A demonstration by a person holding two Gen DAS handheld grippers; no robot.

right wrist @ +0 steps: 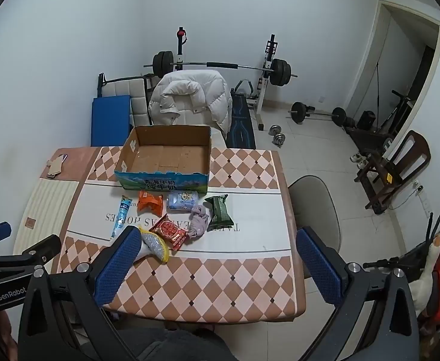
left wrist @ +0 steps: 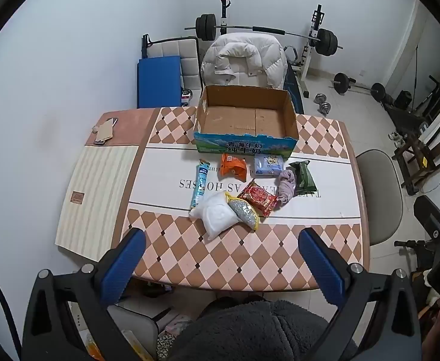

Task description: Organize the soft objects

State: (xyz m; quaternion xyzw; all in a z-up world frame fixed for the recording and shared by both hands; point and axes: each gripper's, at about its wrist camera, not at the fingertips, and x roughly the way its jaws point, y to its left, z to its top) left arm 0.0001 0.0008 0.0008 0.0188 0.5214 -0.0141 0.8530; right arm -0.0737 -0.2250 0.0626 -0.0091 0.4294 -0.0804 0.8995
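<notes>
An open, empty cardboard box [left wrist: 247,120] [right wrist: 165,156] stands at the table's far side. In front of it lie several soft items: a blue tube pack [left wrist: 199,185], an orange pouch [left wrist: 233,167], a pale blue tissue pack [left wrist: 268,165], a green pack [left wrist: 302,177], a mauve cloth [left wrist: 286,188], a red packet [left wrist: 257,197], a silver-yellow pouch [left wrist: 244,212] and a white bag [left wrist: 216,215]. My left gripper [left wrist: 221,258] is open and empty, above the near table edge. My right gripper [right wrist: 220,258] is open and empty, its left finger hiding the white bag.
The table [left wrist: 250,255] has a checked cloth. A chair with a white jacket [left wrist: 244,60] stands behind the box. A grey chair [right wrist: 313,207] is at the table's right. Cardboard scraps [left wrist: 104,131] lie at the far left corner. Barbells and weights stand behind.
</notes>
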